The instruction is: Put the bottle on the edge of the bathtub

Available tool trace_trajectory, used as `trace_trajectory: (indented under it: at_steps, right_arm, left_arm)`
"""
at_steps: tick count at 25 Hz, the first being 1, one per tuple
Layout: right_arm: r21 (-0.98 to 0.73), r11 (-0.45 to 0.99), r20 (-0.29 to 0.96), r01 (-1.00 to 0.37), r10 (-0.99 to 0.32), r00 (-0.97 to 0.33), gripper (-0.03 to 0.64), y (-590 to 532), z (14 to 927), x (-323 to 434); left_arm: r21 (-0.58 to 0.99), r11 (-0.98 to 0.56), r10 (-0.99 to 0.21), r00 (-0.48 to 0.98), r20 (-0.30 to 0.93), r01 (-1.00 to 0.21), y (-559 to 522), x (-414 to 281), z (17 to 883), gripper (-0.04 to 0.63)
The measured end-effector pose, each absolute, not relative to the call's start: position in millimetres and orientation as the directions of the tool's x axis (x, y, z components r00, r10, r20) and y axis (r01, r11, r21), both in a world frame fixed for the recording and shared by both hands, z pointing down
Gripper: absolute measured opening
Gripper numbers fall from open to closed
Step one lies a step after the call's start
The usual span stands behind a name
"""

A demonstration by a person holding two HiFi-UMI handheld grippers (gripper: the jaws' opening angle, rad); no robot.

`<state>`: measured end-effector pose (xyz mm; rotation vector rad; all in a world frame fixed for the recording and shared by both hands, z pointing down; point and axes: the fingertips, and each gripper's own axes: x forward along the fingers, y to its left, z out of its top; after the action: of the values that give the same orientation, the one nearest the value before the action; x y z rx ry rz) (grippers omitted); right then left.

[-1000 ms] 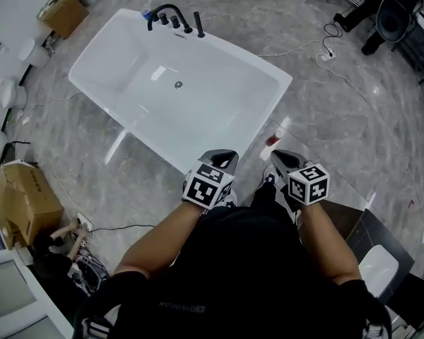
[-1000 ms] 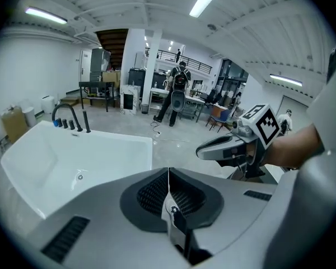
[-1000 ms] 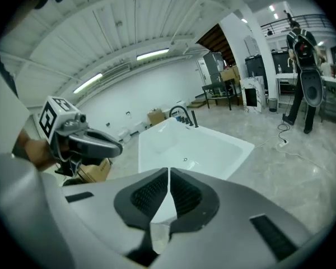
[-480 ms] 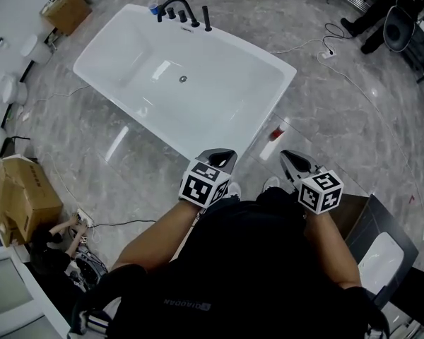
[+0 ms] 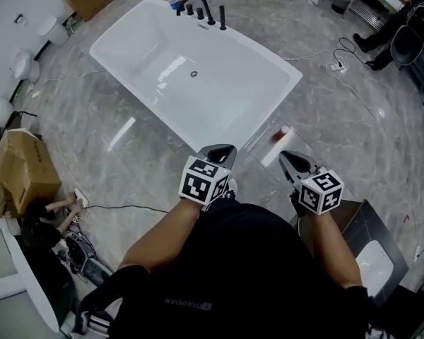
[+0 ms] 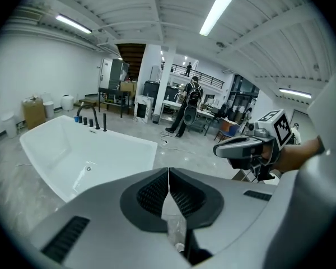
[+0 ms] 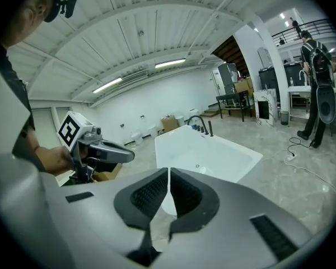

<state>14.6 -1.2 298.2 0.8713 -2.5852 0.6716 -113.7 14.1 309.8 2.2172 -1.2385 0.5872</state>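
Since the earlier frame the bathtub sits higher in the head view and the right gripper stands further out to the right, which indicates that the person is repositioning. Both claws are fully closed and hold nothing: the left gripper and the right one each show pads pressed together along a single seam. The bottle, clear with a red cap, is on the floor just beside the near right corner of the tub, ahead of the right gripper and slightly to its left. The right hand is therefore the nearer one. Its long axis cannot be told at this size. The tub rim beside it is bare, and the floor around it is open, with a cable well apart
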Motion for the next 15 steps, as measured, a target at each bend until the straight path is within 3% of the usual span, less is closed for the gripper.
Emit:
trace_trajectory:
  at_steps: [15]
  right_arm:
    - [-0.337,0.750,0.465,-0.569,-0.393,-0.793,0.043,81.0,321.3,29.4]
  left_arm:
    - [0.226,-0.322,-0.668,0.390,0.634,-0.919,110.0,-104.8,324.8,0.018]
